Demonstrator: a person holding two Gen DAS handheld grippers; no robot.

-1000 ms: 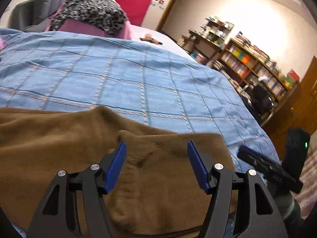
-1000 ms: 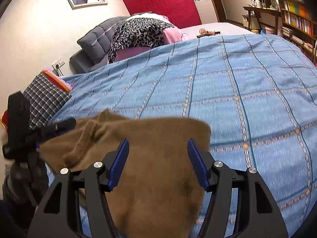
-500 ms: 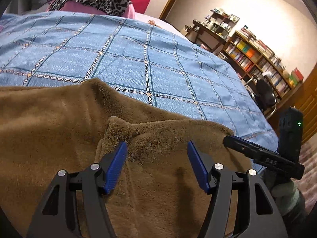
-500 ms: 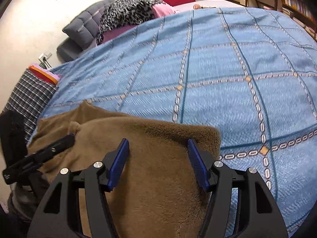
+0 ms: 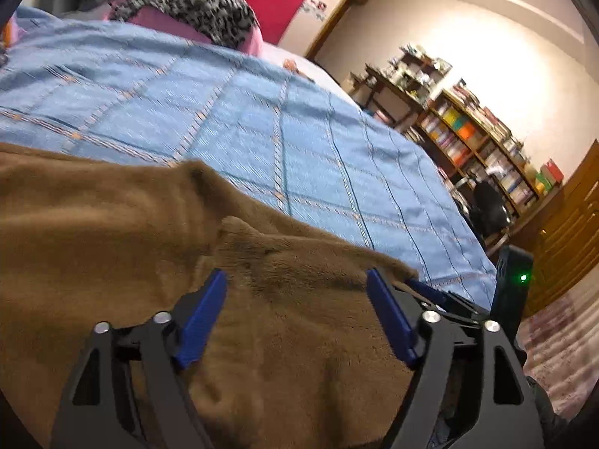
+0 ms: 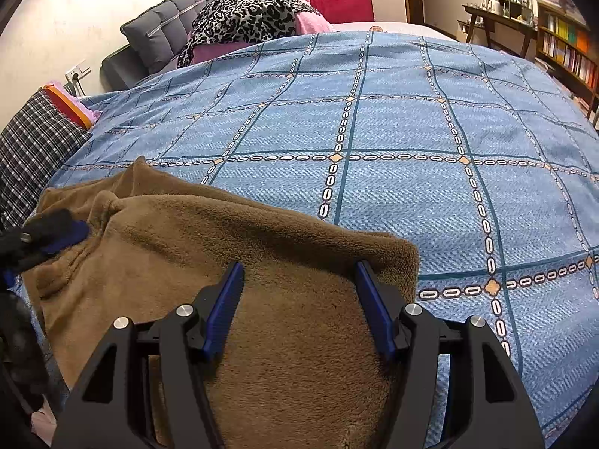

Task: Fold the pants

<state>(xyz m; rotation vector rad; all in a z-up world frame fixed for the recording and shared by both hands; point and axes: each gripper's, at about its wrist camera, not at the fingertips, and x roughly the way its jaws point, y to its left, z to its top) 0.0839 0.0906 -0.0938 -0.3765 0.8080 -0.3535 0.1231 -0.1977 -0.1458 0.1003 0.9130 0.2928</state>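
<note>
The brown fleece pants (image 6: 232, 262) lie in folded layers on the near part of a blue checked bedspread (image 6: 430, 142), a thick upper layer with a squared corner toward the right wrist view's right side and a rumpled lower layer poking out behind it. The left gripper (image 5: 295, 314) hangs just above that fabric with its blue pads spread wide — its jaws have just been opening, and nothing is pinched between them, though the pile sits right under the gap. The right gripper (image 6: 299, 299) is parted too, its pads standing clear of the cloth, which lies beneath and between them without being squeezed. Whether either set of fingertips brushes the fleece cannot be told. Storage here is a bookshelf (image 5: 483, 142) against the far wall, holding rows of books and coloured boxes too small and blurred to read; a desk-like shelf beside it carries clutter I cannot make out. At the head of the bed a leopard-print cloth (image 6: 251, 15) drapes over pink bedding and hides what is below it — a grey padded headboard (image 6: 157, 37) rises behind. A checked pillow (image 6: 30, 149) is cut off at the left edge. In the right wrist view the left gripper shows only as a dark, smeared shape at the pants' left edge; the near end of the pants runs out of frame.
</note>
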